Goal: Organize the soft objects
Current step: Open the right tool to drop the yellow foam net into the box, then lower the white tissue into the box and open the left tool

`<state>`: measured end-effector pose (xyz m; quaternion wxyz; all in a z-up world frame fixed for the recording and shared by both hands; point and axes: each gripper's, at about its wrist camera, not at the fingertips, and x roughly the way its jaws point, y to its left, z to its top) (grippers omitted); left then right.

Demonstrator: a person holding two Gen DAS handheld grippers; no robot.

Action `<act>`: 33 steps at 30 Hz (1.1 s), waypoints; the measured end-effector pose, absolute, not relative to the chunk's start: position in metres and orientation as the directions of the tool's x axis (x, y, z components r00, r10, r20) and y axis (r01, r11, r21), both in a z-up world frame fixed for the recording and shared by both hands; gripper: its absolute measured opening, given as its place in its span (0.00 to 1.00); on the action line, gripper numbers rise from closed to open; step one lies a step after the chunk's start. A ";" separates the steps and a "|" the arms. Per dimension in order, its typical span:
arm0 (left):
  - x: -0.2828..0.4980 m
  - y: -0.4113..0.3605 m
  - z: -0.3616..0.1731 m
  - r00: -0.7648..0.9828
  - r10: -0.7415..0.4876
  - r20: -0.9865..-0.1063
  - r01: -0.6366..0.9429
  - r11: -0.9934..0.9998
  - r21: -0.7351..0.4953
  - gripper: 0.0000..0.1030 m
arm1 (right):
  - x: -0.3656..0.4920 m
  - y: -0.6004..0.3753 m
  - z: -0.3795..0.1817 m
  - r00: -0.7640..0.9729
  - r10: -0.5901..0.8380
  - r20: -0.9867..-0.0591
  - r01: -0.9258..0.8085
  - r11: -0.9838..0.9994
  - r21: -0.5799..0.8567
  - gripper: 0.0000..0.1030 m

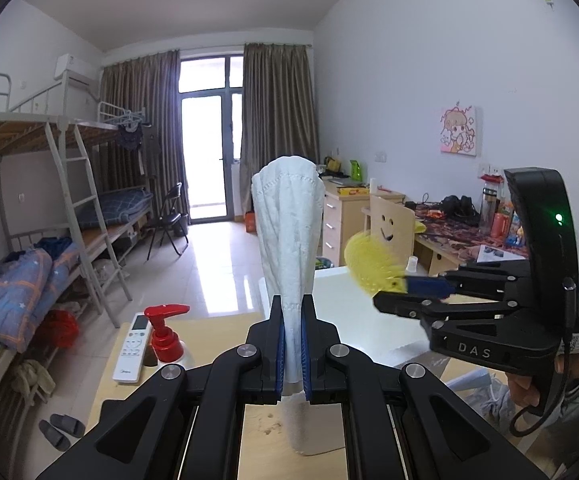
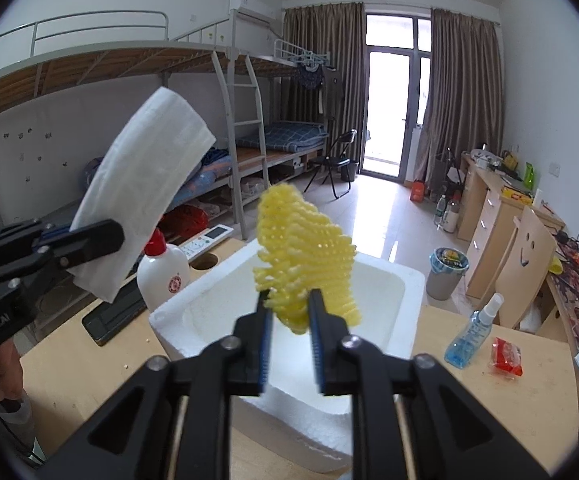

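My left gripper [image 1: 292, 344] is shut on a folded white cloth pad [image 1: 287, 232] that stands upright above the wooden table. In the right wrist view the same pad [image 2: 145, 184] is held at the left by that gripper [image 2: 89, 240]. My right gripper [image 2: 289, 320] is shut on a yellow foam net [image 2: 305, 256] and holds it above the open white foam box [image 2: 401, 292]. In the left wrist view the right gripper [image 1: 393, 292] holds the yellow net [image 1: 369, 264] over the box [image 1: 349, 308].
On the table stand a white bottle with a red pump [image 1: 166, 334], a remote control [image 1: 132, 348], a black keyboard [image 2: 113, 316], a blue spray bottle [image 2: 473, 332] and a red packet [image 2: 507, 358]. Bunk beds [image 2: 249, 128], a desk and a chair [image 2: 525, 264] lie beyond.
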<state>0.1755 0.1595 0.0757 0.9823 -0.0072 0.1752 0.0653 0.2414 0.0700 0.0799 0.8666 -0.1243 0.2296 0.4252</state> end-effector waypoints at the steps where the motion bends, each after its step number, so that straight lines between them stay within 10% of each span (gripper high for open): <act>1: 0.175 0.161 0.076 0.930 0.124 -0.347 -0.130 0.992 0.008 0.07 | 0.242 0.070 0.079 0.529 0.679 -0.509 -0.794 0.608 -0.015 0.44; 7: 0.179 0.164 0.077 0.926 0.130 -0.355 -0.138 0.990 0.004 0.07 | 0.244 0.072 0.079 0.547 0.665 -0.510 -0.782 0.622 -0.027 0.90; 33: 0.209 0.127 0.079 0.917 0.036 -0.397 -0.033 0.999 0.014 0.07 | 0.222 0.007 0.098 0.658 0.613 -0.437 -0.710 0.699 -0.088 0.95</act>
